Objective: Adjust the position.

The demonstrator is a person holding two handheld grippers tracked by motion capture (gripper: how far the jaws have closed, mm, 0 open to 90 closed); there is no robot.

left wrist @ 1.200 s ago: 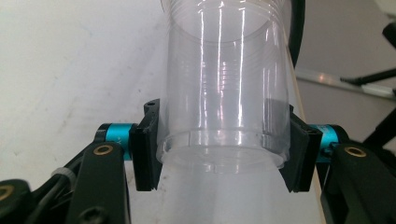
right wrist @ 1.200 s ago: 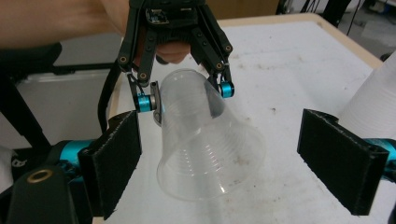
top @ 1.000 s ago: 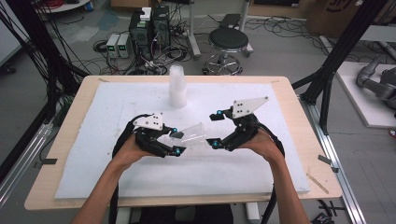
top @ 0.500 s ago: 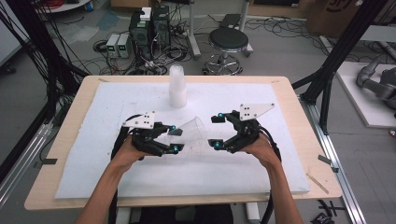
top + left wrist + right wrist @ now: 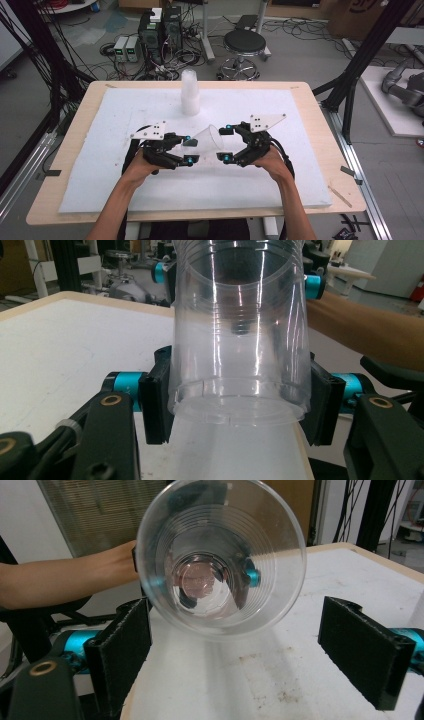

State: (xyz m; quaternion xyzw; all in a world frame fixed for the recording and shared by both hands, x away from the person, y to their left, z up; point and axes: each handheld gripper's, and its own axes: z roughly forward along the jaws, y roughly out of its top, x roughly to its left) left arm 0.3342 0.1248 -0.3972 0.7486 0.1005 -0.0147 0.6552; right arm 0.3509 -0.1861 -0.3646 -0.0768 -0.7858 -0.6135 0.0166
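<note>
**Cup held sideways between two hand-held grippers**

Here, a wooden desk (image 5: 320, 150) carries a white foam sheet (image 5: 110, 200) that covers most of its top. Beyond the far edge, on the floor, stand a black stool (image 5: 244, 46) and some electronic boxes (image 5: 160, 27) among loose cables.

Near the middle of the sheet, two forearms reach in from the near side. The left hand-held gripper (image 5: 187, 148) is clenched on the narrow base end of a clear cup (image 5: 207, 140); in the left gripper view both black pads (image 5: 156, 395) press against the cup's (image 5: 240, 340) walls. The cup lies on its side in the air above the sheet, its wide mouth turned to the right.

The right hand-held gripper (image 5: 226, 143) sits just right of that mouth with its jaws spread apart, released. In the right gripper view the cup's (image 5: 220, 555) open rim faces the camera and hangs between and above the two pads (image 5: 365, 655), touching neither.

At the far middle of the sheet a stack of cups (image 5: 190, 92) stands upright, well apart from both grippers.
</note>
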